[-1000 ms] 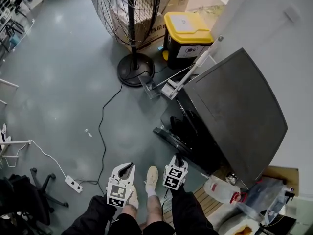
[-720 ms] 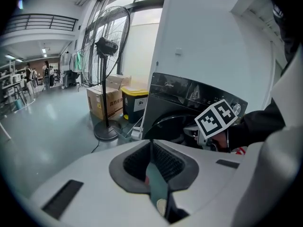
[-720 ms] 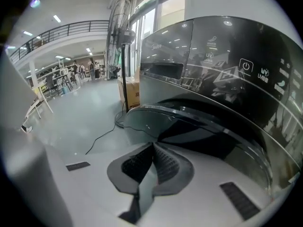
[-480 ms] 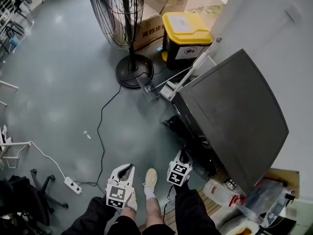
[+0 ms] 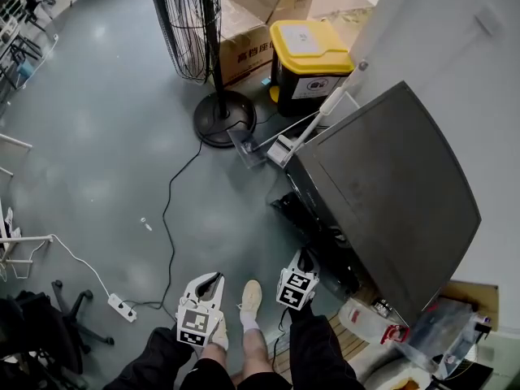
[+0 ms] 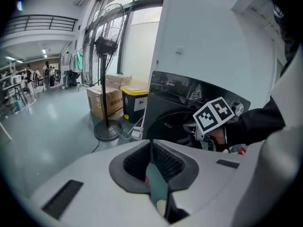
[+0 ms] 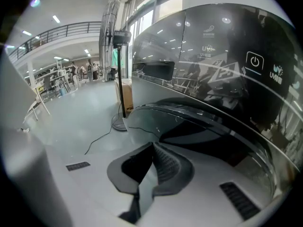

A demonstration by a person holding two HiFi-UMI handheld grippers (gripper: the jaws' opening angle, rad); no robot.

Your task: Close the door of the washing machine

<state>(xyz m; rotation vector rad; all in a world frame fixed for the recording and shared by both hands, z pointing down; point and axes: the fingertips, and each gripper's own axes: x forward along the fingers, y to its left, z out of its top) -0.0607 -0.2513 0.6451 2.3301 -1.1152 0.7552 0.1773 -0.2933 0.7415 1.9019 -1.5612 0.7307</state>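
Left gripper: jaws shut together, nothing between them. It is held over the floor beside the person's shoe, well apart from the machine.

Right gripper: jaws shut together, empty. Its tip is just beside the lower edge of the door; contact cannot be confirmed.

The door stands ajar, swung out from the front of the dark washing machine, directly ahead of the right gripper.

Beyond: 1 pedestal fan, 1 cardboard box, 1 yellow-lidded bin.

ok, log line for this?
left gripper shut | right gripper shut, by dark grey washing machine's round glass door | door ajar
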